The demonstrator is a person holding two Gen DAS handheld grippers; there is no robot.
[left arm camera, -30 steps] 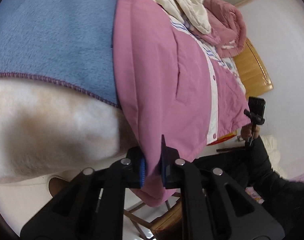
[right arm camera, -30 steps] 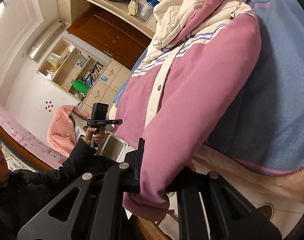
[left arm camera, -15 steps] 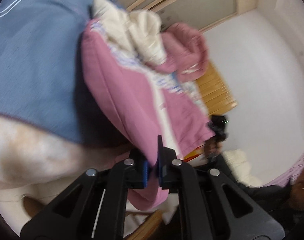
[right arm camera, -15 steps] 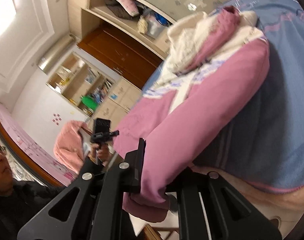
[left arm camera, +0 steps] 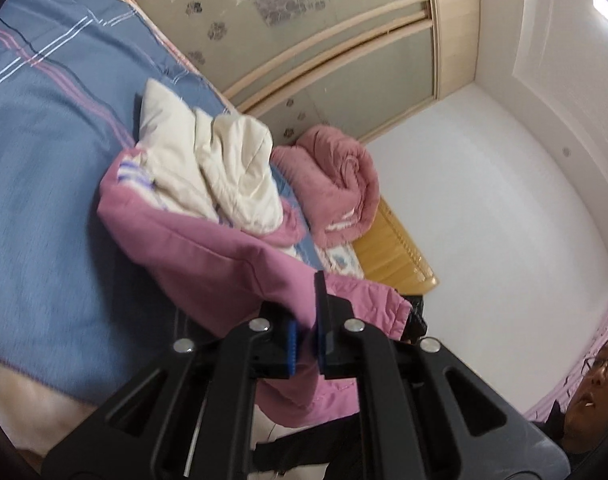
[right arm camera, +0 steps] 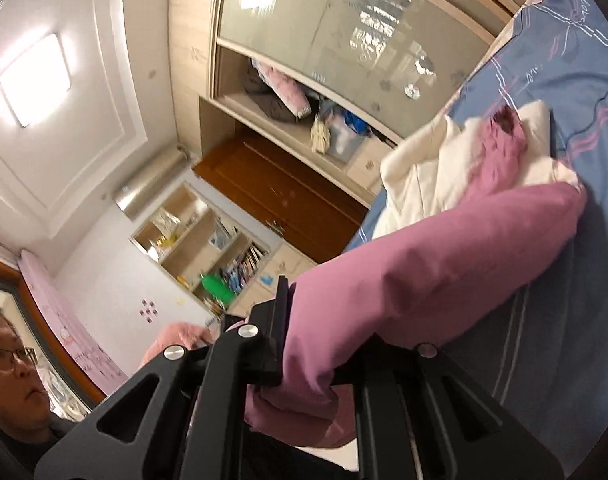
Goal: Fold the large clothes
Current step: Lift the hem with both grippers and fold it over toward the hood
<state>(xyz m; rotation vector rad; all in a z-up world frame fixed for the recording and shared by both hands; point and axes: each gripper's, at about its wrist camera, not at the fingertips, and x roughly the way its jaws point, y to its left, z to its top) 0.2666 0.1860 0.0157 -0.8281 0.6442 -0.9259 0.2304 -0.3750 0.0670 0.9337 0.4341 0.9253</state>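
A pink padded jacket [left arm camera: 207, 256] with a cream hood and lining [left arm camera: 219, 168] lies on a bed under a blue blanket [left arm camera: 43, 184]. My left gripper [left arm camera: 308, 340] is shut on the jacket's lower hem, with pink cloth hanging below the blue pads. In the right wrist view the same jacket [right arm camera: 432, 268] stretches away toward its cream hood [right arm camera: 432, 176]. My right gripper [right arm camera: 316, 344] is shut on a thick fold of the hem's other corner. Both ends of the hem are lifted off the bed.
A rolled pink quilt [left arm camera: 340, 184] lies at the bed's far side by a wooden bed frame [left arm camera: 400, 256]. A wardrobe with glass doors [right arm camera: 344, 32], open shelves [right arm camera: 199, 248] and a brown door [right arm camera: 271, 184] stand beyond. A person [right arm camera: 15, 384] sits at the lower left.
Both grippers have risen and tipped up with the jacket's hem, pulling it off the bed edge. More wall and wardrobe now show, and the jacket bunches toward its hood.
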